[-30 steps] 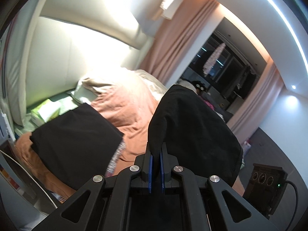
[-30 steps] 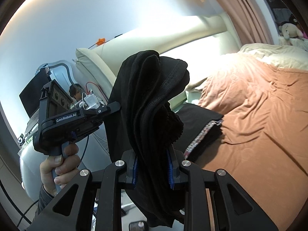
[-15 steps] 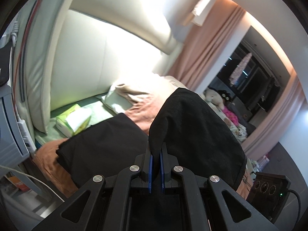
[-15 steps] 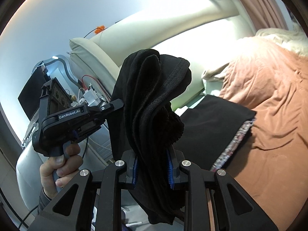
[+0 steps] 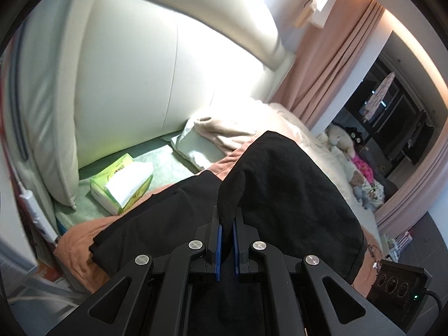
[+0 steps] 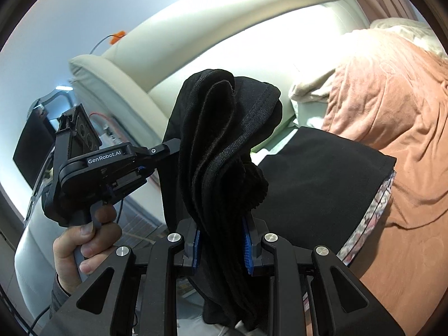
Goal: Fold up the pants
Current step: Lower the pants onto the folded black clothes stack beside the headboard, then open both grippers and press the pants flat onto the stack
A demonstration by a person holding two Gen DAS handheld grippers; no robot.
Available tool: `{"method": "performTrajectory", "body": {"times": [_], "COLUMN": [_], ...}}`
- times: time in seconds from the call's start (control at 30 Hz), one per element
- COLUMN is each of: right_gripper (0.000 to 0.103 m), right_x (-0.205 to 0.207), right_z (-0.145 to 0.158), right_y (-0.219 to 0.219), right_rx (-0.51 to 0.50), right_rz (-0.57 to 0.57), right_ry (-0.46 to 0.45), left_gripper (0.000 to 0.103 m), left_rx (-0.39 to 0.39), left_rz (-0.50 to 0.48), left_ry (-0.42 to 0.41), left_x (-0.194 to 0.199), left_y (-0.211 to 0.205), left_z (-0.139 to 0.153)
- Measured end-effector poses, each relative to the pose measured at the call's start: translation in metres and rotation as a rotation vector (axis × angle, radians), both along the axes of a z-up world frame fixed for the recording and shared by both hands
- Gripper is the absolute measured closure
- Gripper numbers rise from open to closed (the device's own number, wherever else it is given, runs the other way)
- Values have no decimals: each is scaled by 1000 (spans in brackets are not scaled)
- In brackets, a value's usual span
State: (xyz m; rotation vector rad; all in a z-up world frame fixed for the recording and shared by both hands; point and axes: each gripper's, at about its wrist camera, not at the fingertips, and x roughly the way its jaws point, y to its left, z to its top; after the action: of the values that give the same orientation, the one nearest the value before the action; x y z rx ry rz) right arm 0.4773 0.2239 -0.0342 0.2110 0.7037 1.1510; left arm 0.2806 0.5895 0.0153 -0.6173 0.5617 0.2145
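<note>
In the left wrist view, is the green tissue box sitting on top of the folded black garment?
No. The tissue box sits on the green sheet near the headboard, apart from the folded black garment.

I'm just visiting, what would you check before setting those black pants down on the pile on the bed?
1. Left claw pinching the black pants: ok.
2. Right claw clamped on the bunched layers: ok.
3. Folded black pile lying flat on the orange bedspread: ok.
4. Tissue box clear of the pile: ok.
5. Pants folded evenly: cannot tell, they hang bunched.
</note>
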Motion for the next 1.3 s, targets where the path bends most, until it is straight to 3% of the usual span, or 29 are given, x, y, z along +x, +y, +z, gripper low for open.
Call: {"method": "performTrajectory", "body": {"times": [0.47, 0.5, 0.53, 0.6, 0.63, 0.8, 0.93, 1.03, 1.1, 1.2, 1.3], "right_gripper": [79, 73, 66, 22, 21, 21, 23, 40, 63, 68, 68], "right_x": [67, 70, 76, 81, 82, 87, 79, 72, 67, 61, 60], "right_z": [-29, -31, -35, -41, -43, -41, -25, -13, -8, -1, 3], "right_y": [18, 16, 13, 6, -1, -25, -33, -36, -28, -13, 1], "right_rx": [-23, -32, -55, -77, -69, -35, -20, 2, -21, -59, -62], "right_rz": [-77, -101, -146, -202, -223, -248, -216, -174, -131, -90, -21], "right_ry": [92, 98, 106, 119, 117, 130, 70, 27, 21, -12, -8], "left_gripper": [95, 94, 86, 66, 57, 54, 54, 54, 54, 56, 67], "left_rx": [25, 25, 30, 28, 21, 41, 69, 75, 78, 76, 49], "left_rz": [-24, -14, 1, 34, 38, 64, 69, 63, 68, 70, 63], "left_ry": [118, 141, 169, 242, 244, 241, 233, 210, 190, 168, 151], "left_x": [92, 99, 103, 106, 104, 78, 56, 46, 39, 32, 28], "left_y": [6, 5, 4, 4, 5, 7, 2, -7, -15, -27, -37], "left_z": [-49, -56, -61, -75, -79, -80, -72, -67, -63, -60, -62]}}
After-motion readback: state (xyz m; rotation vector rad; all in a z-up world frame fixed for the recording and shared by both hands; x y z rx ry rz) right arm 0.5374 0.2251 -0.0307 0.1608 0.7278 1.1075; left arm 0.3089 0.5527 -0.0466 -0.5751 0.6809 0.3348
